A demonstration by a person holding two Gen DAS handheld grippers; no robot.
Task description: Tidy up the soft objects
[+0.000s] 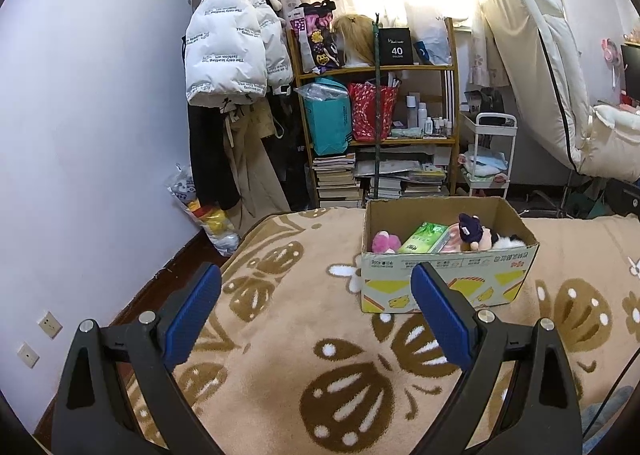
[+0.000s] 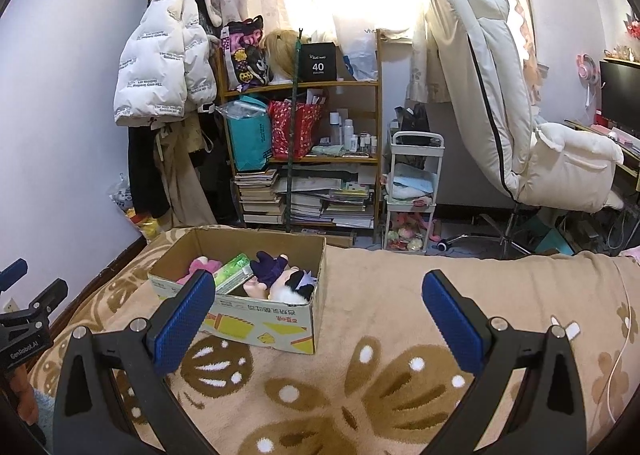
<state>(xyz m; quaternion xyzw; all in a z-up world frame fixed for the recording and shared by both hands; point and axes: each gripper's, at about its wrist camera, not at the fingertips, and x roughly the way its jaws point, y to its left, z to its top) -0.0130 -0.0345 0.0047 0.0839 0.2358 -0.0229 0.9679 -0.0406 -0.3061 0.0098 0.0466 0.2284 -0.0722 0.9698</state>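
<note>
A cardboard box (image 1: 448,287) stands on the beige flowered blanket (image 1: 304,335). It holds a pink plush (image 1: 385,242), a green tissue pack (image 1: 424,237), a purple-haired doll (image 1: 472,231) and a black-and-white plush (image 1: 506,241). The box also shows in the right wrist view (image 2: 256,319), with the same toys (image 2: 288,283) inside. My left gripper (image 1: 316,315) is open and empty, short of the box. My right gripper (image 2: 318,319) is open and empty, to the right of the box. The left gripper's body shows at the left edge of the right wrist view (image 2: 28,319).
A wooden shelf (image 2: 304,151) with bags and books stands past the bed's end. A white jacket (image 1: 232,43) hangs on the wall. A white cart (image 2: 414,191) and a white chair (image 2: 520,103) stand to the right. A white cable (image 2: 624,339) lies on the blanket's right side.
</note>
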